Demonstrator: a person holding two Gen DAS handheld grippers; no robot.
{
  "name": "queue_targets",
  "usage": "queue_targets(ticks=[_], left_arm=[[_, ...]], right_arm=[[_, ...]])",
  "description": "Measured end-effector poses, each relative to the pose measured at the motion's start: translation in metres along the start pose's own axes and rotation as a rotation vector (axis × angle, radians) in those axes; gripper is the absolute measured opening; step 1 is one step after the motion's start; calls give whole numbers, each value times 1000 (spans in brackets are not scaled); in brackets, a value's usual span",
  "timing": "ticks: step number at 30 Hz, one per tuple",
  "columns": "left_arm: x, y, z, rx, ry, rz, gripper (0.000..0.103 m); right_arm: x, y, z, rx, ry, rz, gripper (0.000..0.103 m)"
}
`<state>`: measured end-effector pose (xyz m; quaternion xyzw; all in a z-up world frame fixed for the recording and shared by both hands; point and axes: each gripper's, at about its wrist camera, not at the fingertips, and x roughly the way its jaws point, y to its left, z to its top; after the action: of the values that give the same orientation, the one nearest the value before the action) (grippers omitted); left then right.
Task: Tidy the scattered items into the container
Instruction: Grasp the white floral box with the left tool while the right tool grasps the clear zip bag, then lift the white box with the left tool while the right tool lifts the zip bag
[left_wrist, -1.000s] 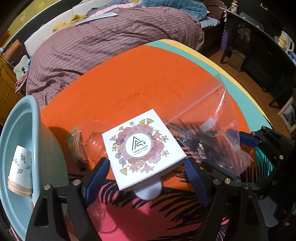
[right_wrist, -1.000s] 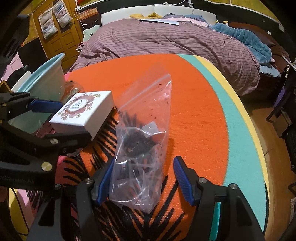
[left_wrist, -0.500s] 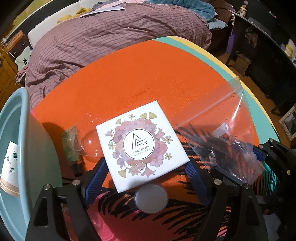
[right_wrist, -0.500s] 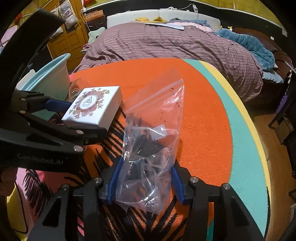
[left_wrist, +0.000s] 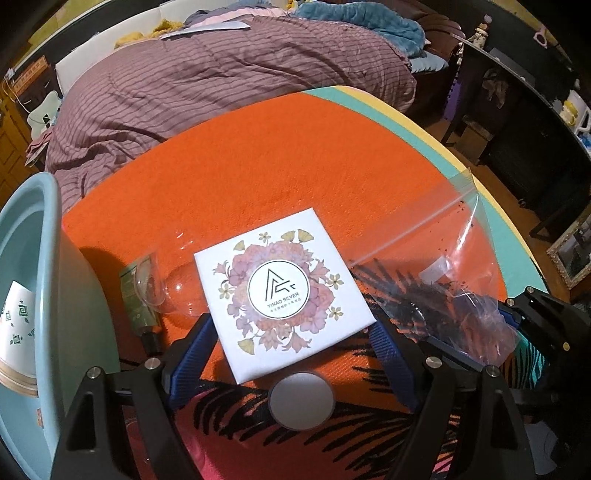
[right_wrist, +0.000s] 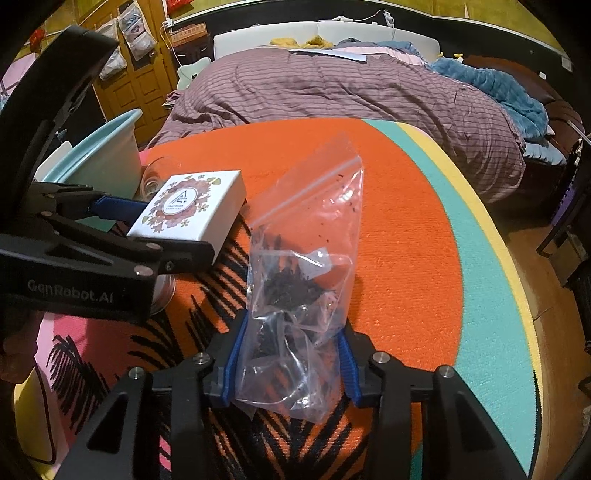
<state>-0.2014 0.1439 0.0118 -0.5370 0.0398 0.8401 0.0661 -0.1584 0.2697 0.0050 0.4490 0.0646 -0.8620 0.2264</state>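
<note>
My left gripper holds the white floral box between its blue fingers — the pads press on two opposite sides, and the box is lifted clear of the orange rug, printed lid facing up. Below the box lies a small round grey lid on the black-striped part of the rug. Just left of the box, a clear glass lies on its side, with a green tube touching it. The light blue basin stands at the far left; a paper cup with green motifs lies inside it.

My right gripper has just been closing its fingers on the clear zip bag; the blue pads now pinch the lower part of the bag, which stands upright between them. Dark dried bits and a pale sachet sit inside the bag, roughly at mid-height. In the right wrist view the left gripper with the floral box is just beside the bag, and the basin stands behind it, near the rug's far left edge. Beyond the rug — a bed under a striped purple quilt.
</note>
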Motion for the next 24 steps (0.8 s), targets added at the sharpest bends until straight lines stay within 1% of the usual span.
queue_targets(ticks=[10,18,21,22,24], left_arm=[[-9,4,2,10,-26,-7,87],[-20,3,-1,9,-40,-22,87],[-25,3,-4,7,-49,-30,87],[-26,3,-5,7,-50,-33,87],[-30,3,-6,8,-54,-38,87]], right_arm=[[-1,2,-2,5,5,-6,47],[-11,7,-1,7,-8,-15,45],[-16,9,-1,9,-18,-19,43],[-19,11,-1,9,-21,-20,40],[-21,14,-1,8,-24,-24,38]])
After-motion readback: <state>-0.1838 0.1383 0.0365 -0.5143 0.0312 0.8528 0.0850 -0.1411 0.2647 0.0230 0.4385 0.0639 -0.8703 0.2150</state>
